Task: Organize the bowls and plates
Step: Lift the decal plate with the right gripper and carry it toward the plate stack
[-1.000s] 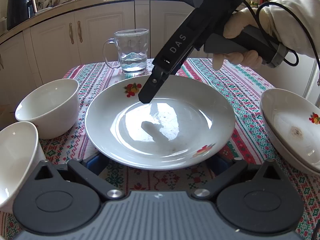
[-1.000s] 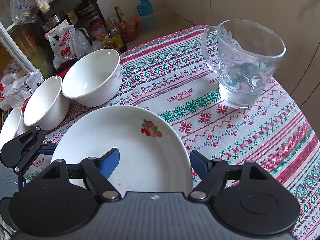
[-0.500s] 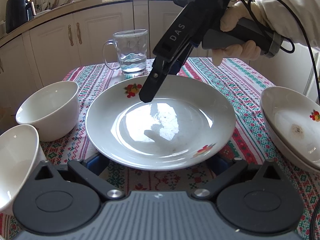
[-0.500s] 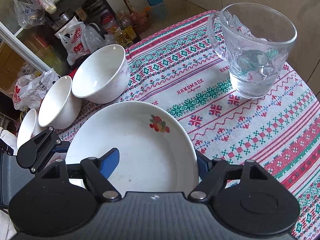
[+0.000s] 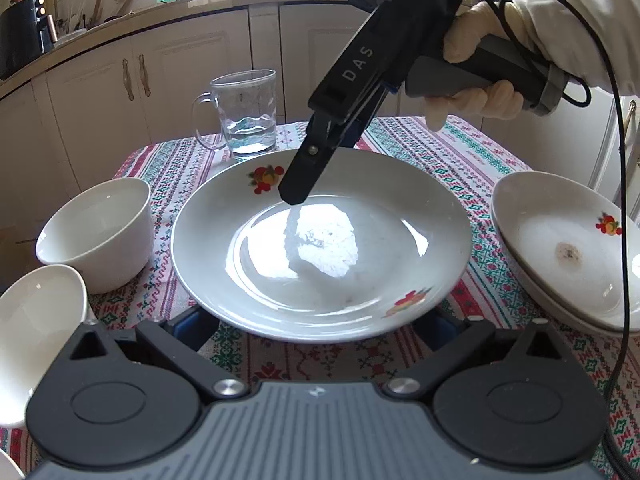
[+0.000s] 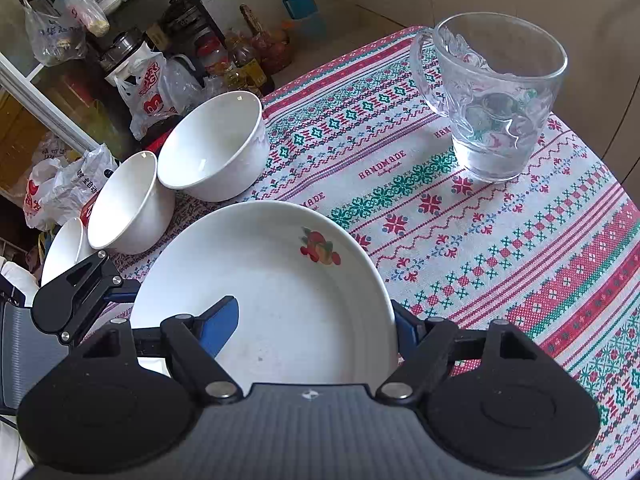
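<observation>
A white plate [image 5: 320,248] with fruit decals lies on the patterned cloth in the middle of the left wrist view. My left gripper [image 5: 314,332] stands open at its near rim, with both blue fingertips hidden under the plate. My right gripper [image 5: 294,196] points down over the far side of the plate, next to a decal. In the right wrist view the right gripper [image 6: 314,308] is open and straddles the rim of the plate [image 6: 280,280]: one blue finger is over the inside, the other outside the rim. Neither pad presses on the plate.
White bowls [image 5: 96,236] [image 5: 36,320] stand to the left of the plate, seen in a row [image 6: 212,144] [image 6: 120,200] from the right wrist. Stacked decal plates [image 5: 560,248] sit at the right. A glass mug [image 5: 246,116] [image 6: 496,96] holding a little water stands behind. A gloved hand [image 5: 476,96] holds the right gripper.
The right gripper has tilted slightly over the plate's far side, its jaws staying as wide. The plate, bowls and left gripper have kept their places.
</observation>
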Available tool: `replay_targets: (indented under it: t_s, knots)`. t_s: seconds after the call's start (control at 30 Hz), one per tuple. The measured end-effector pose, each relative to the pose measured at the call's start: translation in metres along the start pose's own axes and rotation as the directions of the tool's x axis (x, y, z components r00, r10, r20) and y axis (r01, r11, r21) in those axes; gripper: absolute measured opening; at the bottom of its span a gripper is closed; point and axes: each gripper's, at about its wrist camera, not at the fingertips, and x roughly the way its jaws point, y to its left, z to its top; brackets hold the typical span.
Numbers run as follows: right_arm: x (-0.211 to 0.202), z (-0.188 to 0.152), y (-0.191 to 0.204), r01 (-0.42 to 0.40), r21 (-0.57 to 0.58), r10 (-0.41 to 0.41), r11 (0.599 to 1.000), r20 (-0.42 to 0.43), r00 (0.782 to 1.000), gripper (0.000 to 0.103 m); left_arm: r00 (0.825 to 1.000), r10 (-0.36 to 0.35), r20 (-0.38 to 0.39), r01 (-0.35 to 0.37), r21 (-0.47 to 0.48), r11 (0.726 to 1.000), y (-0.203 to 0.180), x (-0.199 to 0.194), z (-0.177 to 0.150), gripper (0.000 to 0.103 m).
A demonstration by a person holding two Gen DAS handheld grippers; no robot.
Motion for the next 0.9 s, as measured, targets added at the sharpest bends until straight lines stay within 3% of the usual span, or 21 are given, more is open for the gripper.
replay_targets:
  t_s: [0.33,0.9]
  knots:
    - [-0.034,-0.02,0.024,0.037,0.011,-0.038,0.999,0.053,0.998,0.083,0.999,-0.049,0.011,0.049,0.038,0.998,-0.009,-0.025,0.006,0.101]
    - [-0.083,-0.088,0.045,0.112,0.099,-0.124,0.989,0.122,0.985,0.083,0.987,-0.162,0.018,0.158,0.137,0.978,-0.047,-0.046,0.01,0.101]
